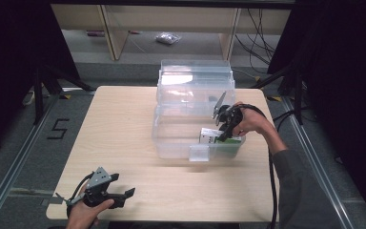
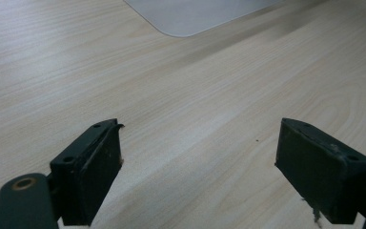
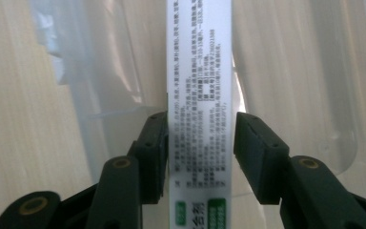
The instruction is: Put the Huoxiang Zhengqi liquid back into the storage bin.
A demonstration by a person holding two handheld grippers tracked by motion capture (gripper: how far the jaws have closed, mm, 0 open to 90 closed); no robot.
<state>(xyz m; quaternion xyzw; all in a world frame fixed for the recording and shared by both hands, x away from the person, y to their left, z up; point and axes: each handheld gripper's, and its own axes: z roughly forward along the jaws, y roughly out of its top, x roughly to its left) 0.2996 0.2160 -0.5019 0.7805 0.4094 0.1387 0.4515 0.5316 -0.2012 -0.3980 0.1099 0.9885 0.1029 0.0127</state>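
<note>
In the high view, my right gripper (image 1: 222, 125) reached down into the clear plastic bin (image 1: 171, 143) on the pale wooden table (image 1: 124, 124). A white and green box (image 1: 214, 137) stood on its edge in the bin's near right corner, at the gripper's tips. My left gripper (image 1: 119, 193) rested near the table's front edge, well apart from the bin.

In the left gripper view, the two black jaws stood wide open over bare, fine-grained wood, with nothing between them.

In the right gripper view, the narrow printed side of the box (image 3: 200, 95) ran between the jaws. The left pad (image 3: 158, 143) seemed to touch the cardboard; the right pad stood just off it, so the grip was loose.
</note>
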